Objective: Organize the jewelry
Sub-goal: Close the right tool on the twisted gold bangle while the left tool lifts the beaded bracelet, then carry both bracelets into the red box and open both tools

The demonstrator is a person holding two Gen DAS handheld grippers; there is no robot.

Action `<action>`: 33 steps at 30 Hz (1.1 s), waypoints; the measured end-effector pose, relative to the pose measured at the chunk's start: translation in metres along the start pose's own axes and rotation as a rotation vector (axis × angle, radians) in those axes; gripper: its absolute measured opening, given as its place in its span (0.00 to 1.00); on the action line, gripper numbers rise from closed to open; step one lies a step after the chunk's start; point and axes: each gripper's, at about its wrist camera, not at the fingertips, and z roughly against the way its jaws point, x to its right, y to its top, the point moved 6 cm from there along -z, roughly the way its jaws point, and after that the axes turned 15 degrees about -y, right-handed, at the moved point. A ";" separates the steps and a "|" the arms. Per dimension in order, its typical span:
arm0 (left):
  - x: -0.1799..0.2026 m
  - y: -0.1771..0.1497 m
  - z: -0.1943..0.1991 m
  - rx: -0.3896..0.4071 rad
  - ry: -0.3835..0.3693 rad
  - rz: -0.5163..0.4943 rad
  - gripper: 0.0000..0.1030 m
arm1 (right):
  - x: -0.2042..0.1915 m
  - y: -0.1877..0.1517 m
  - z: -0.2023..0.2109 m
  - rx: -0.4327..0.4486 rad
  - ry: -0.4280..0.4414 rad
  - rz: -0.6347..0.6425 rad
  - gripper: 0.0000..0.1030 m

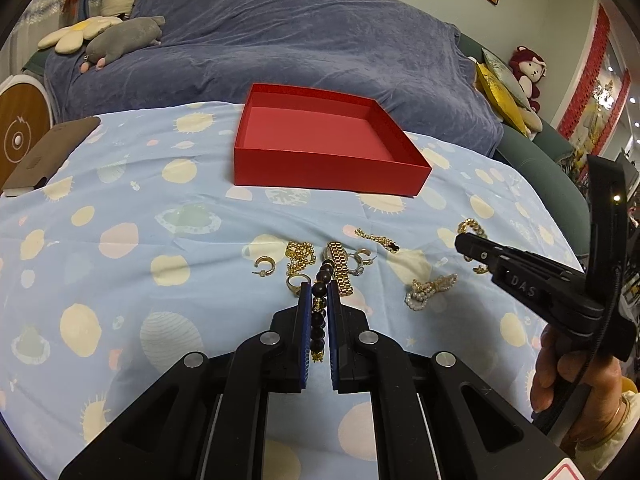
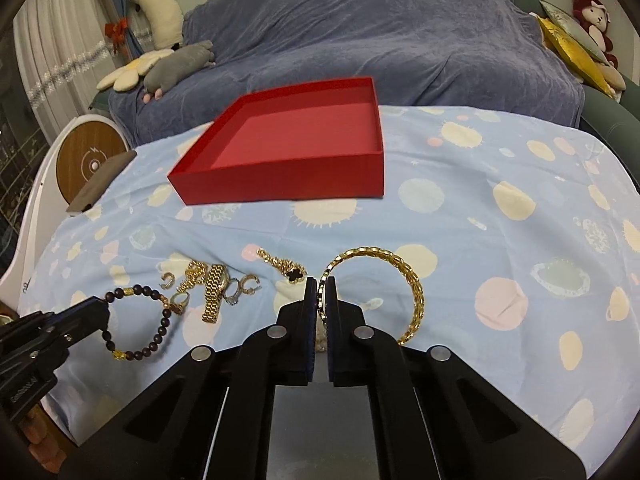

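The dark bead bracelet (image 1: 319, 312) is pinched between the closed fingers of the left gripper (image 1: 319, 286), its beads running up the narrow gap between the blue pads; from the right wrist view it hangs as a loop (image 2: 136, 322) off that gripper's tip at 9 o'clock. The gold chain-link bracelet (image 2: 384, 280) is clamped at its left side by the right gripper (image 2: 319, 284), jaws closed on the links, the rest of the hoop arcing out toward 3 o'clock above the cloth.

Just beyond the left gripper's tips, at 12 o'clock, lie a gold watch band (image 1: 340, 268), a gold ring (image 1: 297, 283), a gold bead chain (image 1: 299, 256) and hoop earrings (image 1: 265, 266). A clover-charm chain (image 1: 378, 239) lies toward 1 o'clock and a pearl piece (image 1: 428, 292) toward 3 o'clock.

Farther off at 12 o'clock stands the empty red box (image 1: 328, 172), open-topped, on the blue planet-print cloth (image 1: 120, 208). A brown phone case (image 1: 48, 152) lies at 10 o'clock.
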 end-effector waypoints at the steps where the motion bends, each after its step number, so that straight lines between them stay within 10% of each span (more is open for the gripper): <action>1: 0.001 0.001 0.000 0.002 0.000 -0.003 0.05 | 0.004 0.002 0.005 0.012 0.006 -0.010 0.03; 17: 0.033 0.082 0.004 0.064 -0.044 -0.056 0.05 | -0.004 0.072 0.025 0.037 0.124 0.006 0.03; 33: -0.060 0.238 -0.144 0.026 0.026 -0.018 0.05 | -0.042 0.202 -0.156 -0.085 0.135 0.029 0.03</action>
